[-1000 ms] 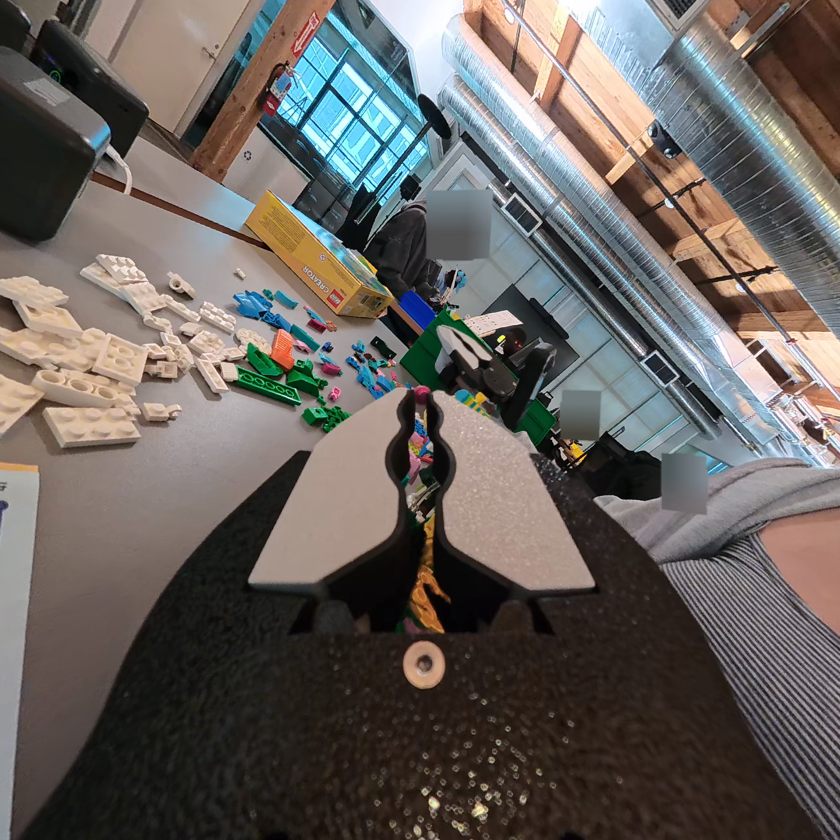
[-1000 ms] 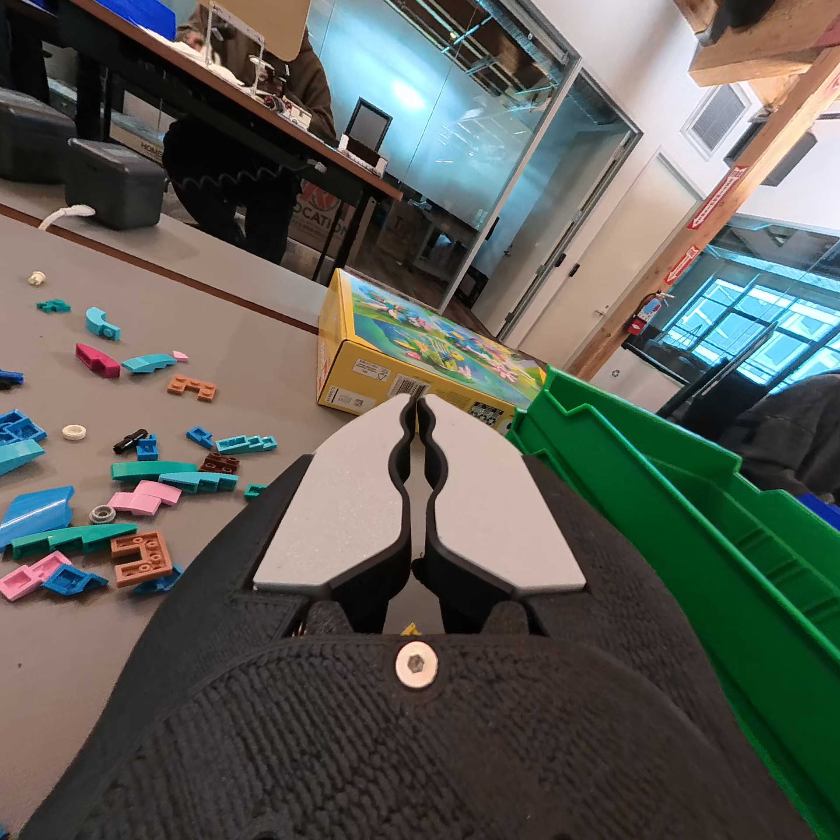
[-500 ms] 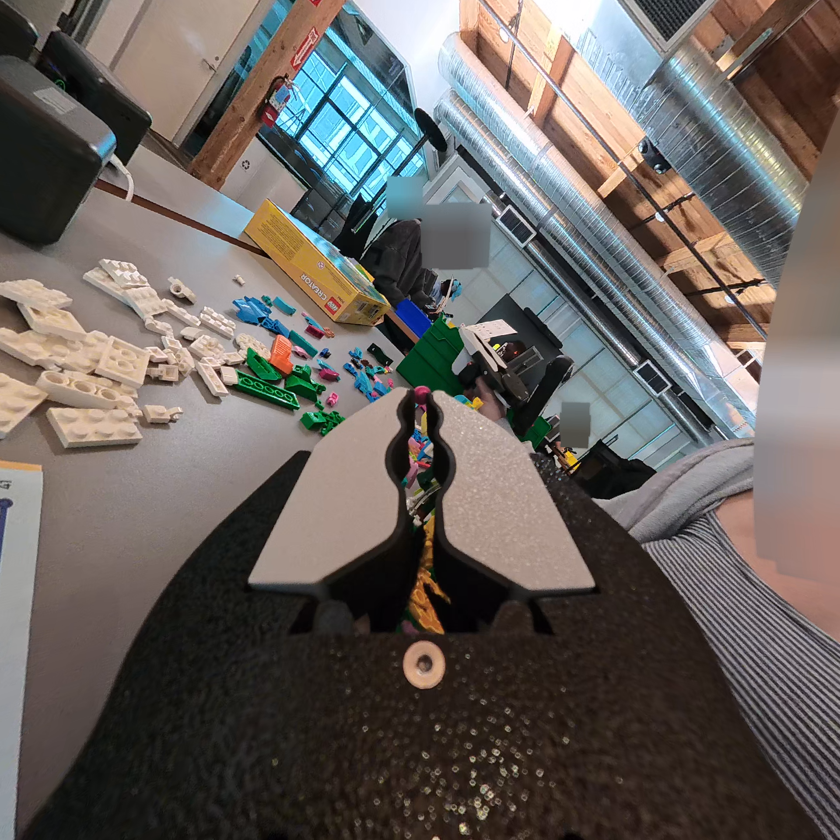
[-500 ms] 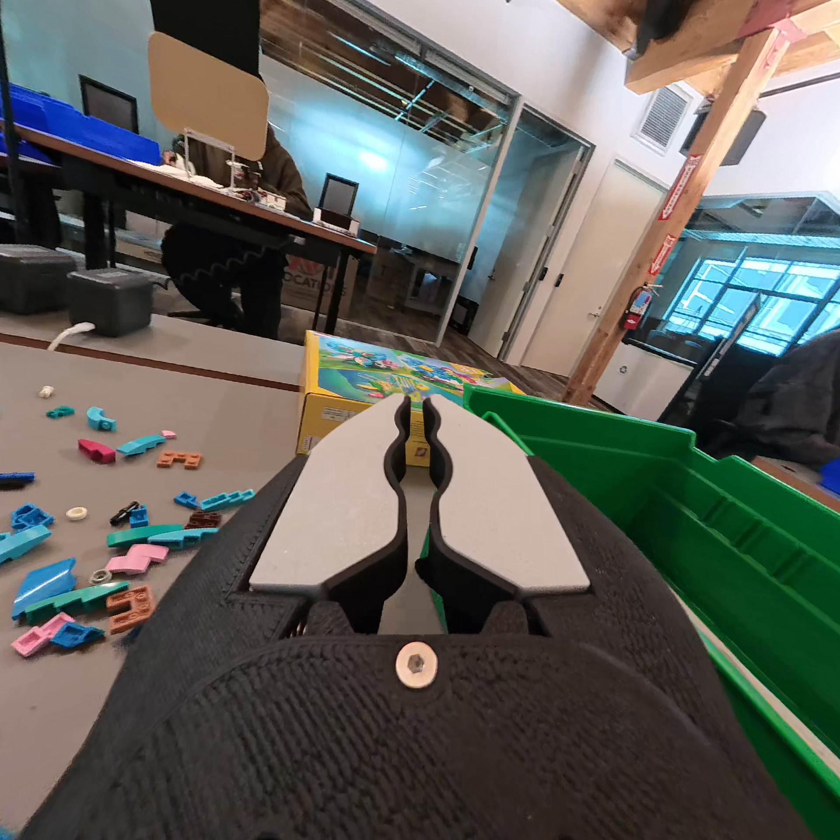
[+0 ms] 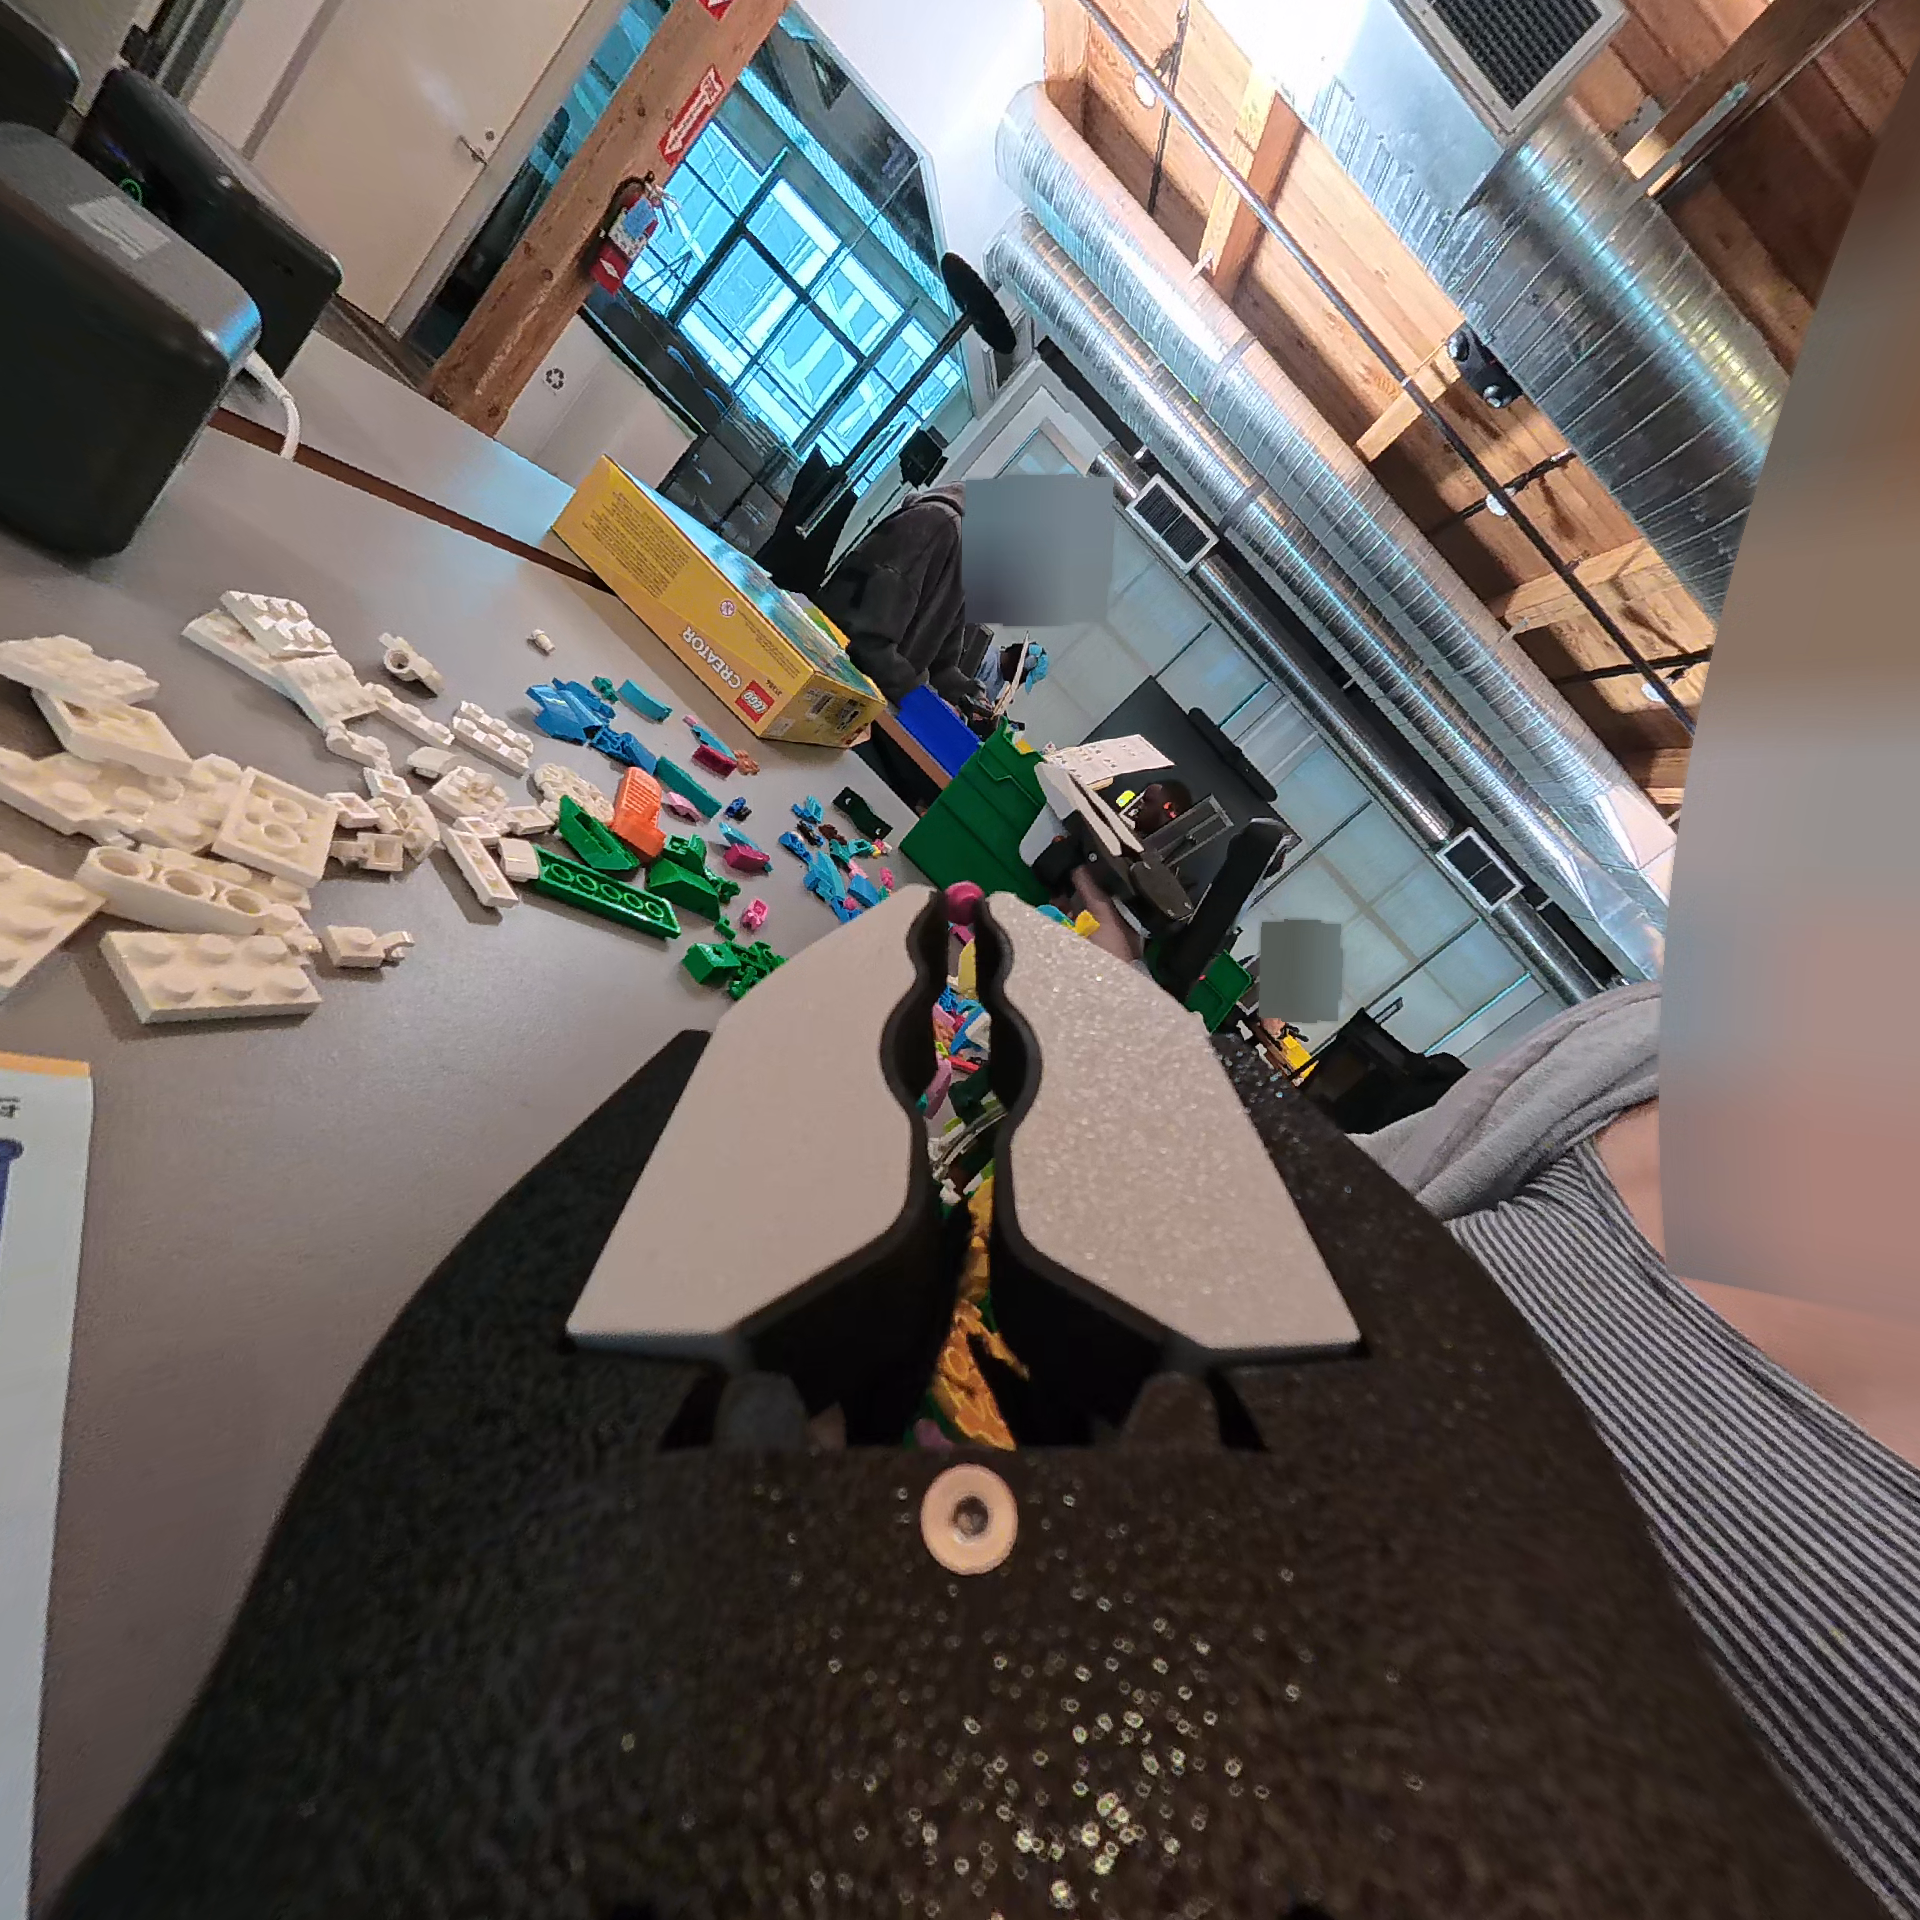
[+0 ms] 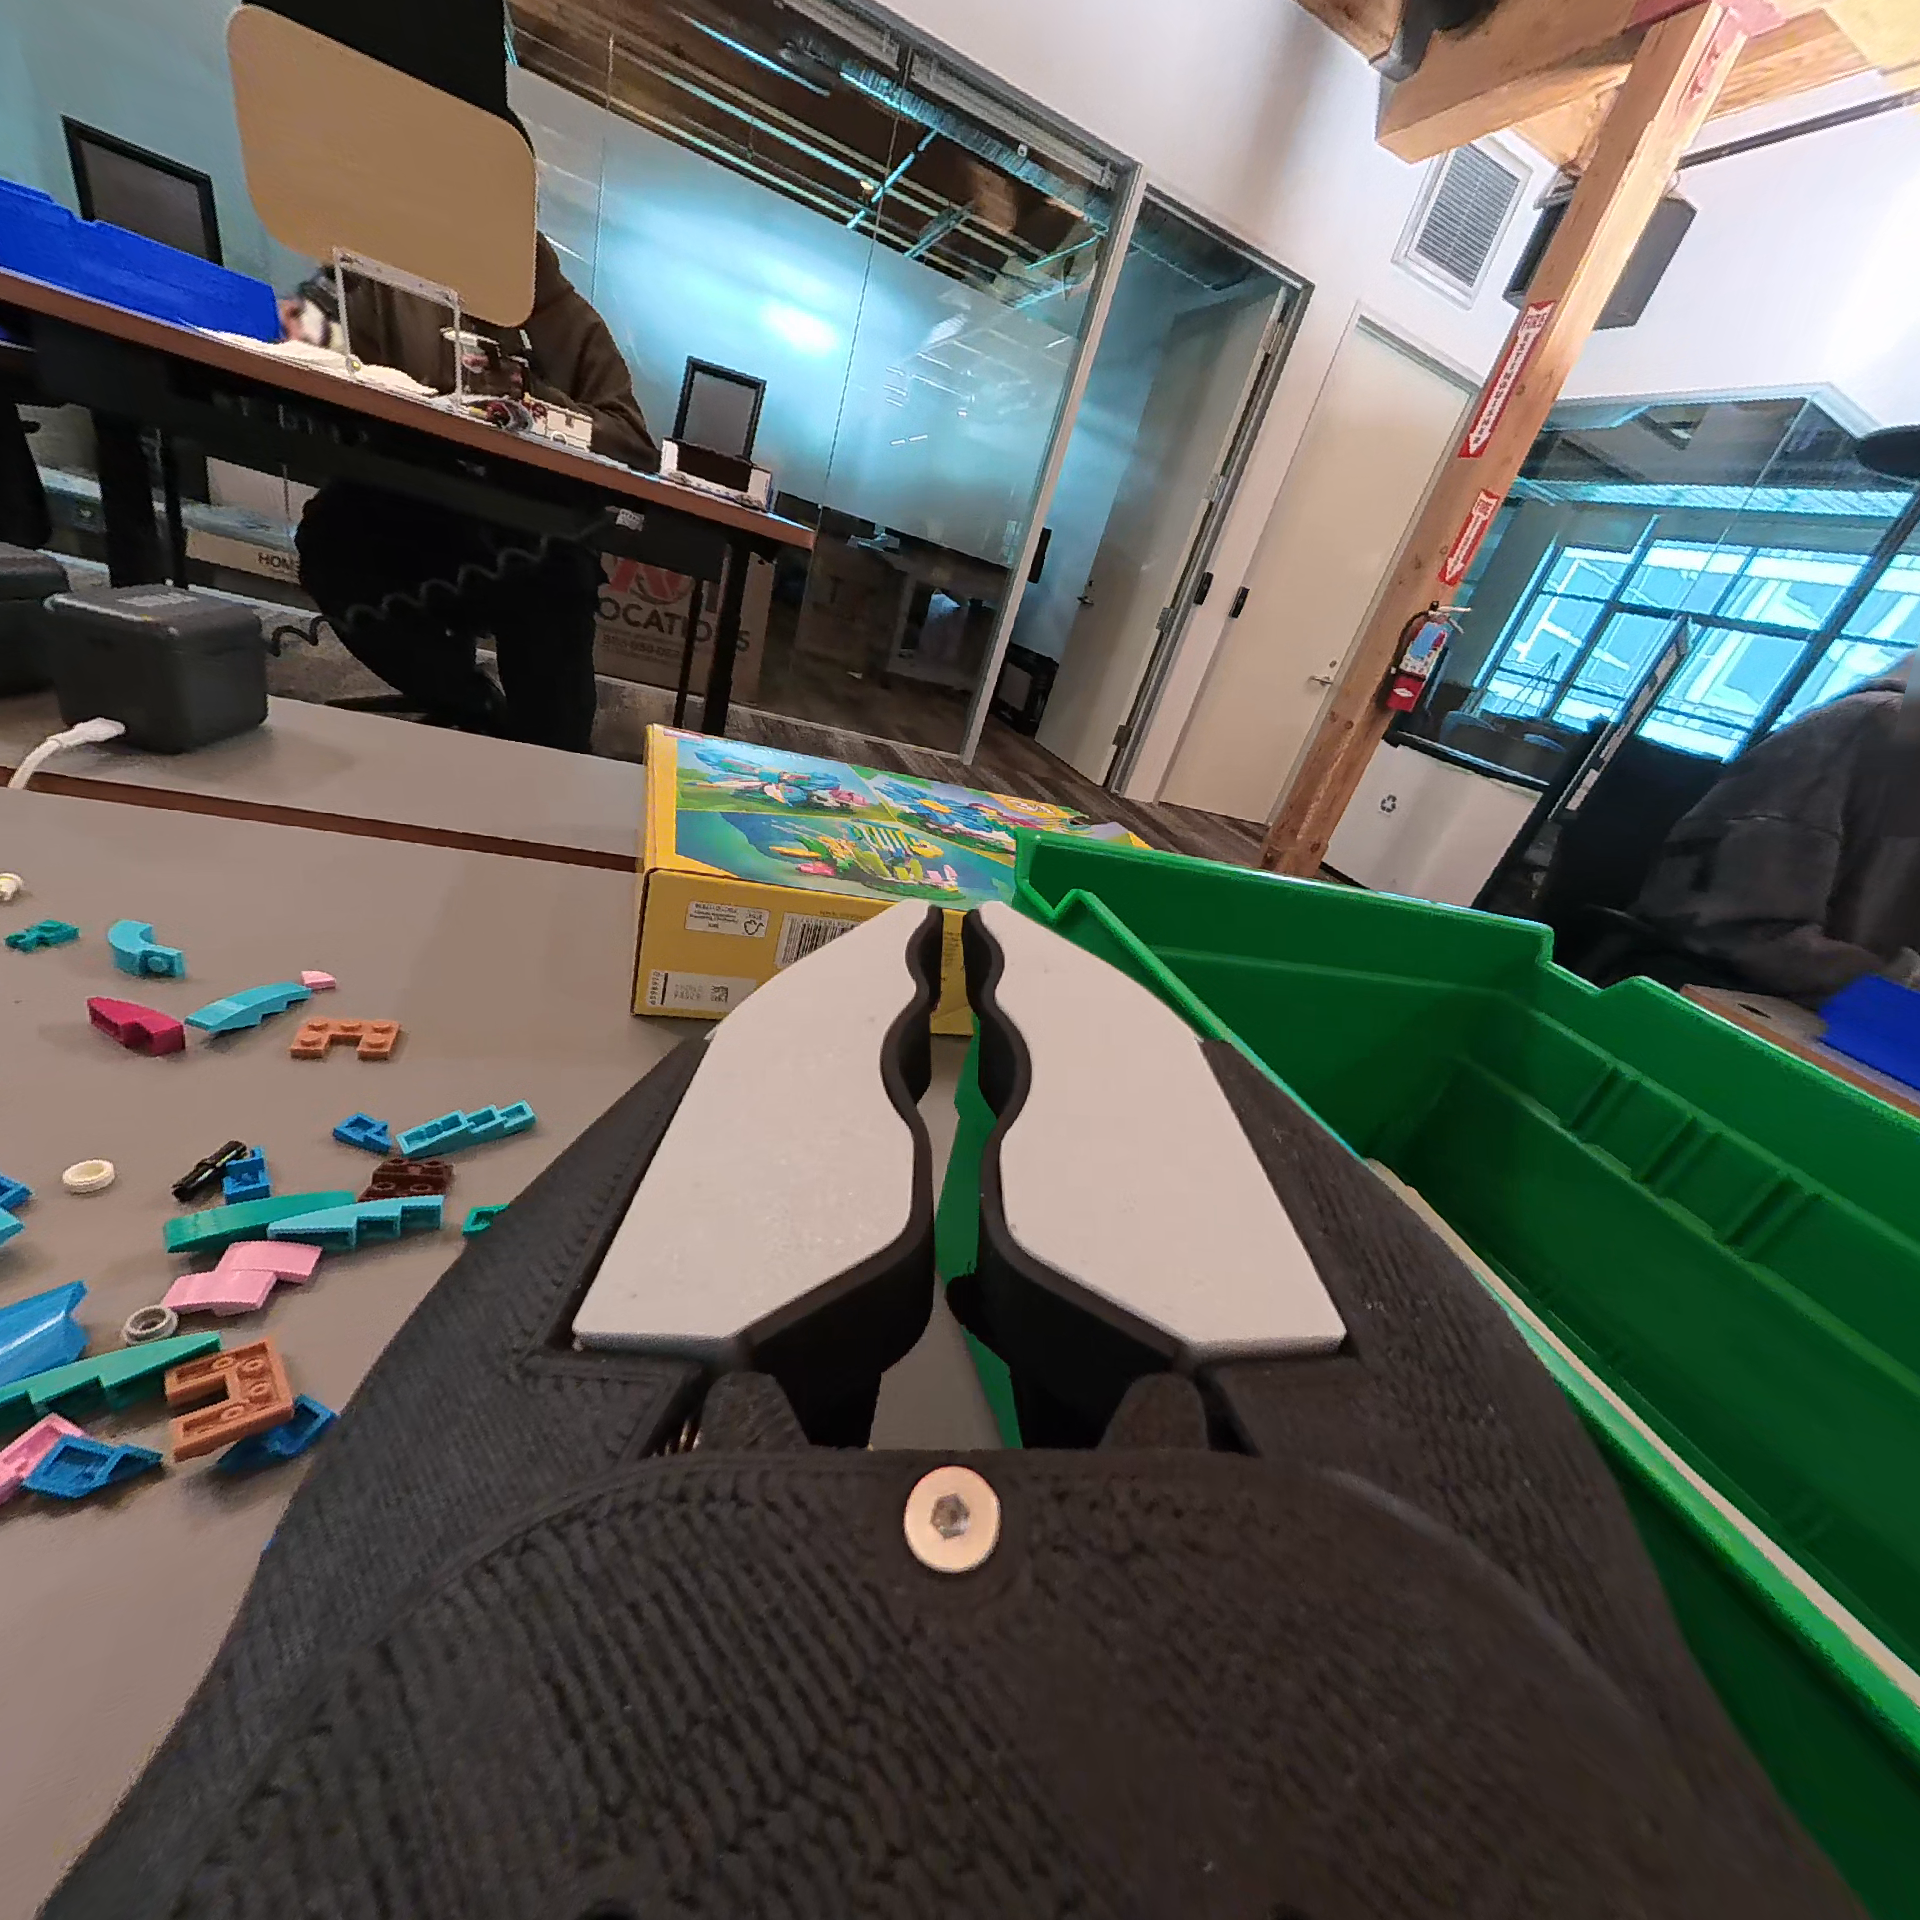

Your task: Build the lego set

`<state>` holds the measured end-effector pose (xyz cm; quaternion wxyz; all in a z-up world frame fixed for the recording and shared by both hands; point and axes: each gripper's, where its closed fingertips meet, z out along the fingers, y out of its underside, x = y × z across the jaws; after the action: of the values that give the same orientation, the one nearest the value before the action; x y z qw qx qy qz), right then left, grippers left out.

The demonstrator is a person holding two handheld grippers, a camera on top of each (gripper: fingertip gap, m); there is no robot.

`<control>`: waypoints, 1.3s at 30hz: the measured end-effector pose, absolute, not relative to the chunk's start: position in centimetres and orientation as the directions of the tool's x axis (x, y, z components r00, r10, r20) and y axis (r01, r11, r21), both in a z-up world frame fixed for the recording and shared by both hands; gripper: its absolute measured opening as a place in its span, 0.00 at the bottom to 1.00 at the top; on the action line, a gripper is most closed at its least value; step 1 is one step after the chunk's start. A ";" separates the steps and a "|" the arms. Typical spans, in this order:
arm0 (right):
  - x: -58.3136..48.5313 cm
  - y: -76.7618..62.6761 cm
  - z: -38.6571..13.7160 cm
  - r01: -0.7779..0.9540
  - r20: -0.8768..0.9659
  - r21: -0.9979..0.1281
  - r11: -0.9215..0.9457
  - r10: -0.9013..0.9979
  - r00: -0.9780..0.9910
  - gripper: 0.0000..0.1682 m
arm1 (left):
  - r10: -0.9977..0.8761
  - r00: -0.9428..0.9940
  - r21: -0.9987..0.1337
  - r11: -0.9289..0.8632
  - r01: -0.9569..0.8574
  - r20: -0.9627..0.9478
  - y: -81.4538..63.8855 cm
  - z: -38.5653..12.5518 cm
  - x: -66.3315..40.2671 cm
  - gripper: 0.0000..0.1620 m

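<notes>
My left gripper (image 5: 961, 914) is shut on a small colourful lego assembly. Its magenta knob (image 5: 962, 900) sticks out at the fingertips, and yellow, pink and green parts (image 5: 971, 1340) show between the jaws. It is held above the grey table (image 5: 416, 1091). Loose white plates (image 5: 187, 821), green pieces (image 5: 623, 883) and blue pieces (image 5: 582, 707) lie ahead and to the left. My right gripper (image 6: 951, 916) is shut and empty, beside the green bin (image 6: 1455, 1091). It also shows farther off in the left wrist view (image 5: 1101, 842).
A yellow lego box (image 6: 831, 831) lies ahead at the table's far edge and also shows in the left wrist view (image 5: 717, 623). Teal, pink and brown pieces (image 6: 260, 1247) are scattered to the left. A booklet (image 5: 31, 1351) and black cases (image 5: 94, 364) are on the left. People sit at other tables. About 45 centimeters separates my left fingertips from my right.
My right gripper has tilted upward and levelled out, with its fingers now lined up on the green bin's left edge. My left gripper keeps its hold and has barely moved.
</notes>
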<state>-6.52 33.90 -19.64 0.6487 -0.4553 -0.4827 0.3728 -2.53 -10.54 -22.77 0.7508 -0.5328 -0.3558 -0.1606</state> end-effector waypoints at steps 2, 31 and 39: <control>-6.6 33.7 -19.9 -0.037 0.294 -0.950 0.311 0.927 0.232 0.01 | 0.137 0.695 -0.685 0.380 0.621 0.706 -10.5 -22.8 -2.5 0.02; -6.6 32.8 -19.4 -0.100 0.289 -0.947 0.306 0.944 0.157 0.01 | 0.131 0.696 -0.685 0.373 0.625 0.706 -10.4 -22.8 -2.5 0.02; -6.7 32.4 -19.5 -0.096 0.293 -0.946 0.310 0.944 0.151 0.01 | 0.135 0.699 -0.690 0.370 0.622 0.703 -10.4 -22.9 -2.4 0.02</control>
<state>-6.68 32.44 -19.55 0.6321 -0.4194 -0.5052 0.4115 -2.43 -10.36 -22.86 0.7488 -0.5373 -0.3523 -0.1629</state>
